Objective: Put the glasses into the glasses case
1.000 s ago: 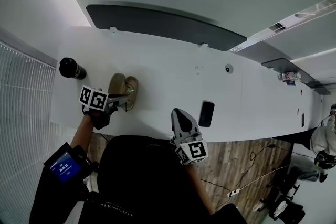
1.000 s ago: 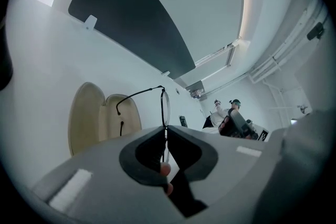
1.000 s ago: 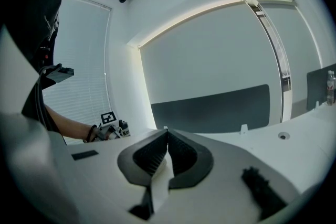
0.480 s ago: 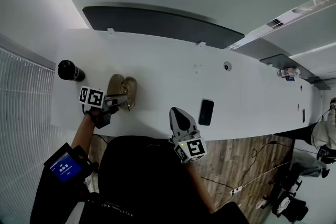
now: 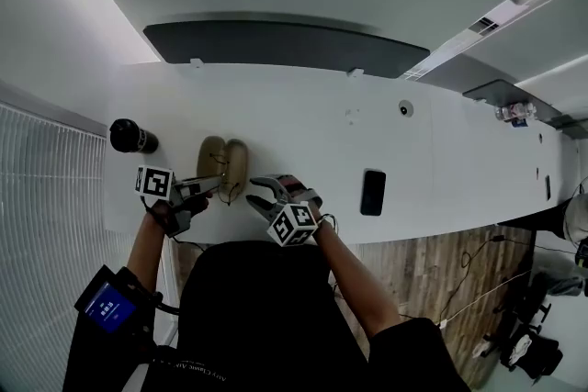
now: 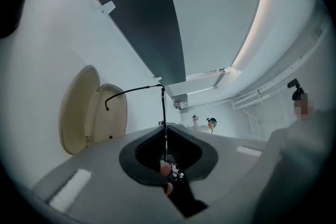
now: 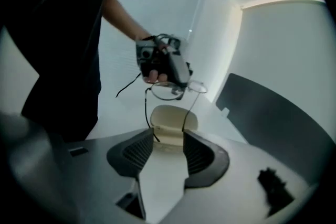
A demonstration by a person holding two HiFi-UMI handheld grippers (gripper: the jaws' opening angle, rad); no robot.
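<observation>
Long white surface (image 5: 303, 115) under a dark wall panel (image 5: 276, 41). The glasses (image 7: 173, 89), thin black wire frame with clear lenses, hang close over the open beige glasses case (image 5: 223, 168), clenched in the left gripper (image 5: 208, 187) fingers. Right gripper (image 5: 258, 196) fingers have just been opening and stand released, nothing pinched between them.

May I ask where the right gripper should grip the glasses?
Probably one unfolded temple arm near its tip, from behind the glasses: the left gripper pinches their front; both arms trail toward the right gripper, whose jaws have just opened, nothing between them.
</observation>
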